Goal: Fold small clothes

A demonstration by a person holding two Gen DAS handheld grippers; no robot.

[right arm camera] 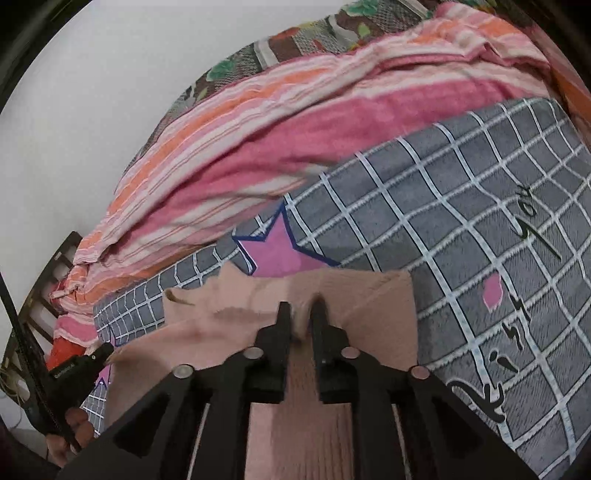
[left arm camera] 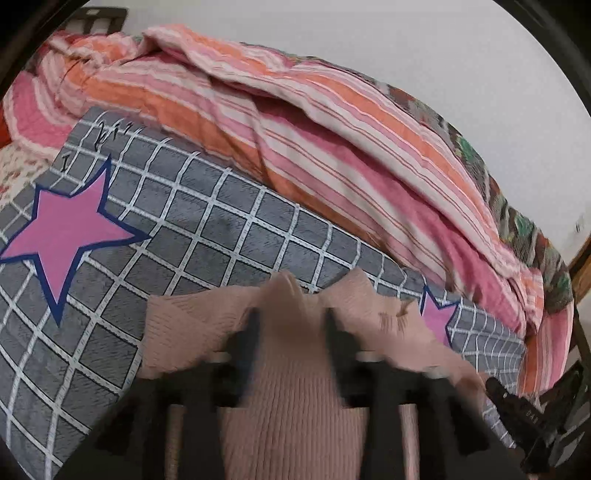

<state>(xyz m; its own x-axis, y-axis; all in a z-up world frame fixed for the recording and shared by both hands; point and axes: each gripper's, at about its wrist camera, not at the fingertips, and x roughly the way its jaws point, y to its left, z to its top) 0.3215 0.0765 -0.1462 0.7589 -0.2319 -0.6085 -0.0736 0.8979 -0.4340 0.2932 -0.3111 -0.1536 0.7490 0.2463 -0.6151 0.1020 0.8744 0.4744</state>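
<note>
A small dusty-pink ribbed knit garment lies on a grey checked blanket with pink stars. In the left wrist view my left gripper has its fingers apart with a fold of the knit bunched between them. In the right wrist view my right gripper has its fingers nearly together, pinching a ridge of the same garment. The left gripper shows at the right view's lower left, at the garment's other edge. The right gripper shows at the left view's lower right.
A rumpled pink, orange and white striped quilt is heaped behind the blanket along a white wall. A floral cover lies behind it. A dark slatted bed frame stands at the end of the bed.
</note>
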